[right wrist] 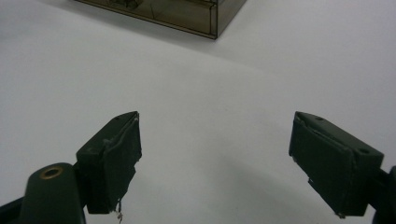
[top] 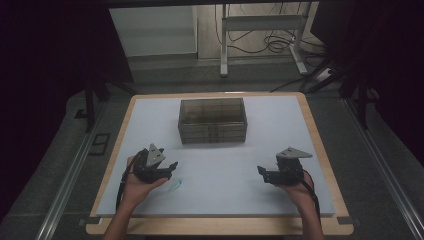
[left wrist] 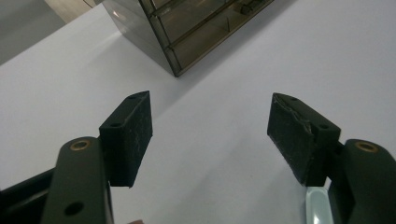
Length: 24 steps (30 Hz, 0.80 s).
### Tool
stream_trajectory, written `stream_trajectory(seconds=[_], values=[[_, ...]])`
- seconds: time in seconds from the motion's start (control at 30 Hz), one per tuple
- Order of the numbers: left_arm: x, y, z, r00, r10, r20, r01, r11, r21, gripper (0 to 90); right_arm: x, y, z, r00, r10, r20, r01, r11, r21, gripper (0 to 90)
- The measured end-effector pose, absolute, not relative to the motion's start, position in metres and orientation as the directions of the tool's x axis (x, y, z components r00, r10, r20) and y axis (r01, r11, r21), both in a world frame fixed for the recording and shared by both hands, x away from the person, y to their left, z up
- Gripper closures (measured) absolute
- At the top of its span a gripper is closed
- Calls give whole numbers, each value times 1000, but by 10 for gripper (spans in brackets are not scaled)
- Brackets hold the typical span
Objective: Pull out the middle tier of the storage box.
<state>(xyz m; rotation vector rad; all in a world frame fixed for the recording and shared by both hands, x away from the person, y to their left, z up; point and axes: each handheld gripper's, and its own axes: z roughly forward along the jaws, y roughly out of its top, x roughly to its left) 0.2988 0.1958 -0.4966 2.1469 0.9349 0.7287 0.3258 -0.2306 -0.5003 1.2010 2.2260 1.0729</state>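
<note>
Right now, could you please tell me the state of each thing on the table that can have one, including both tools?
Left tool: open, nothing between its jaws, just above the mat.
Right tool: open, nothing between its jaws.
Clear drawer box: upright at the far middle of the mat, drawers look closed, untouched.
Small pale green thing: lying flat on the mat beside the left tool, not held.
White mat: flat on the table.

Dim room, grey floor (top: pixel 45 165), white-legged frame (top: pixel 262 30) behind table.

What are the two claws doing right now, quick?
Left claw: open, holding nothing.
Right claw: open, holding nothing.
</note>
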Motion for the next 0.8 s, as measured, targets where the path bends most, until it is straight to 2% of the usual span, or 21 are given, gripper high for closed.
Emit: stream_trajectory(seconds=[0.8], values=[[311,175,-494,581,750,316,358,-585,728,359,324,-231,-499,-560,828,24,534,339,775,165]])
